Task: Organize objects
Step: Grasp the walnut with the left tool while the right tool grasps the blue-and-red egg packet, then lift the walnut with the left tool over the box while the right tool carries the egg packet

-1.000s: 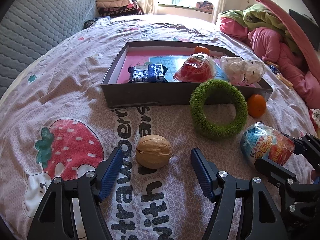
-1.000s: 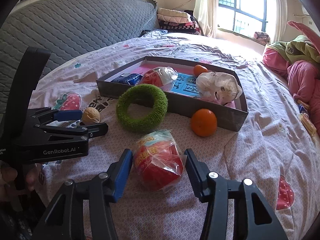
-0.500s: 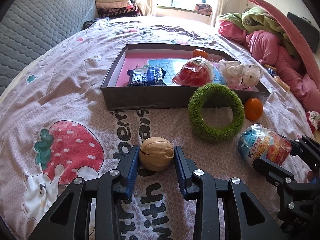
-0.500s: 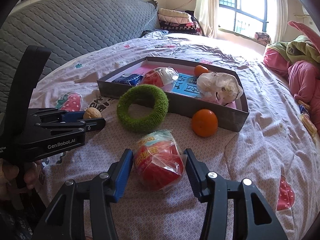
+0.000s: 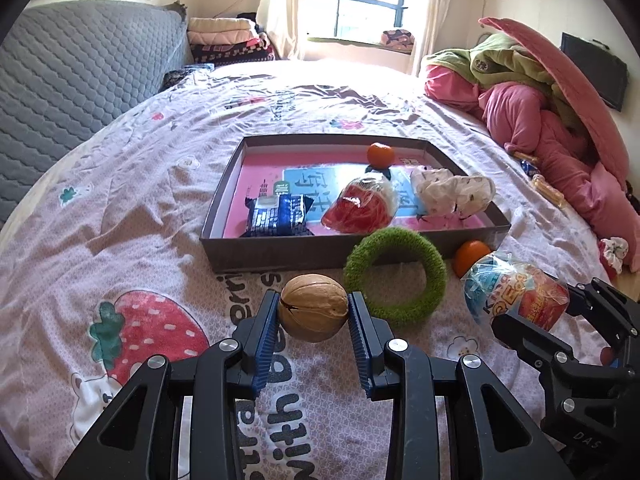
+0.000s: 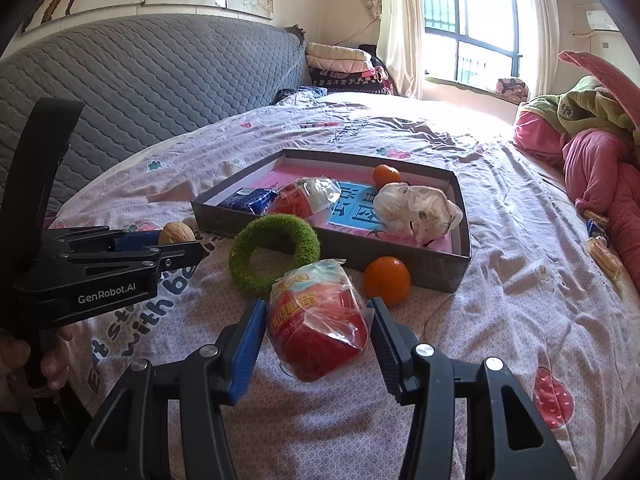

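Note:
My left gripper (image 5: 314, 312) is shut on a walnut (image 5: 313, 307) and holds it above the bedsheet, in front of the grey tray (image 5: 272, 254). My right gripper (image 6: 318, 322) is shut on a plastic-wrapped red snack pack (image 6: 318, 320), lifted off the sheet; it also shows in the left wrist view (image 5: 516, 296). A green fuzzy ring (image 5: 395, 278) leans on the tray's front wall. An orange (image 6: 386, 280) lies beside the tray. The tray holds a blue packet (image 5: 278, 216), a red wrapped pack (image 5: 360, 208), a white bag (image 5: 452, 194) and a small orange (image 5: 381, 155).
A grey quilted headboard (image 6: 140, 92) runs along the left. Pink and green bedding (image 5: 540, 112) is piled at the right. Folded blankets (image 5: 228, 40) sit by the window. Small wrapped snacks (image 6: 602, 248) lie at the bed's right edge.
My left gripper closed on the walnut and lifted it. My right gripper stayed around the snack pack and raised it off the sheet.

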Demonstrator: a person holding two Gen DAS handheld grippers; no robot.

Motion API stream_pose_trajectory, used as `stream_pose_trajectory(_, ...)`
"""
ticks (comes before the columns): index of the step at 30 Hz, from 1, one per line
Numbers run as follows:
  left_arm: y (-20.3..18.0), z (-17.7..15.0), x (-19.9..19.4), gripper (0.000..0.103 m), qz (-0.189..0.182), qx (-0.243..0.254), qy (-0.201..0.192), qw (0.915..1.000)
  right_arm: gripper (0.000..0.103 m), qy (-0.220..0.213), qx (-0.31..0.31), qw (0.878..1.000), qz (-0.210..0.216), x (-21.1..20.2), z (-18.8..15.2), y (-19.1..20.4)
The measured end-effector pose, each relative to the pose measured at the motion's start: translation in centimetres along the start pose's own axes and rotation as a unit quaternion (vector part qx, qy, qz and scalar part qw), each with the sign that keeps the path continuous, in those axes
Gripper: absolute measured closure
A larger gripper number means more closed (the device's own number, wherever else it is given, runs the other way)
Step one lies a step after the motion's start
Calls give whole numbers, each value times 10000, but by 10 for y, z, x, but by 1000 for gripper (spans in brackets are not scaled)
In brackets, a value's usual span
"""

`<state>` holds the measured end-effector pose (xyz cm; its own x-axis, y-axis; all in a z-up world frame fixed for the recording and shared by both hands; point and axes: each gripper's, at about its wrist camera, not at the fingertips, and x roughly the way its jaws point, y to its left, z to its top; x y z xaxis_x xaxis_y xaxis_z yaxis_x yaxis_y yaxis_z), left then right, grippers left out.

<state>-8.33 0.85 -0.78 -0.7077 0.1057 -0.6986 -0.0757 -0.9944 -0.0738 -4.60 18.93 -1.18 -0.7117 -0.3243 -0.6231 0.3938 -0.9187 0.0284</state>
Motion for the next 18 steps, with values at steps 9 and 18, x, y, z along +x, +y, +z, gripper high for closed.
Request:
stream_pose_trajectory(9,-10,23,-6,68,-43,41,-220,9997,51,-349,56,9994,-61,-13,19,-8)
stream_pose_trajectory(18,-11,50,-2,68,-91,22,-401,9992,51,-594,54,9978,-275,-18,44,-21)
